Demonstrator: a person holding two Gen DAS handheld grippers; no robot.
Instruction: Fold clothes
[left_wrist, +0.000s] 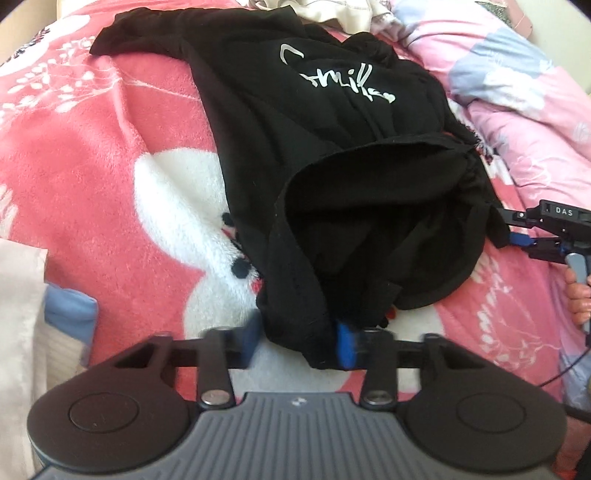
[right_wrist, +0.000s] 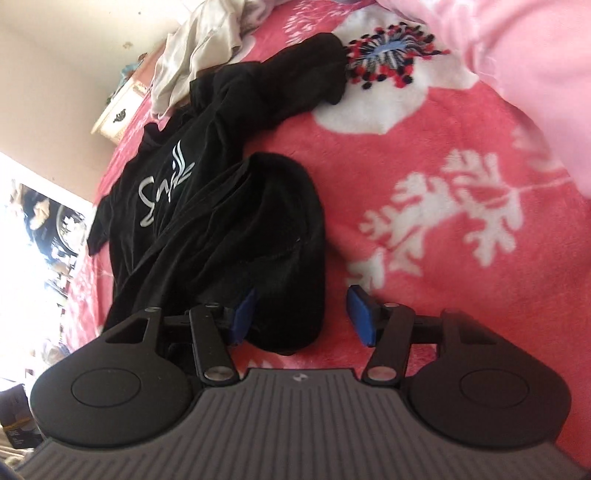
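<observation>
A black shirt (left_wrist: 295, 122) with white script lettering lies rumpled on a pink flowered blanket (left_wrist: 110, 155), its lower hem gaping toward me. In the left wrist view my left gripper (left_wrist: 298, 343) sits at the near hem, and a bunch of black fabric fills the gap between its blue pads (left_wrist: 345, 345). My right gripper (left_wrist: 511, 229), held by a hand, reaches the shirt's right edge. In the right wrist view the shirt (right_wrist: 207, 229) runs away to the upper left. The right gripper (right_wrist: 301, 319) stands open: a fold lies against its left pad (right_wrist: 243, 317), and the right pad hovers over bare blanket.
A cream garment (left_wrist: 332, 11) lies beyond the shirt's collar end. A pale pink quilt (left_wrist: 517, 92) is heaped along the right side. White cloth (left_wrist: 18, 295) sits at the near left. A white drawer unit (right_wrist: 118, 118) stands past the bed beside a wall.
</observation>
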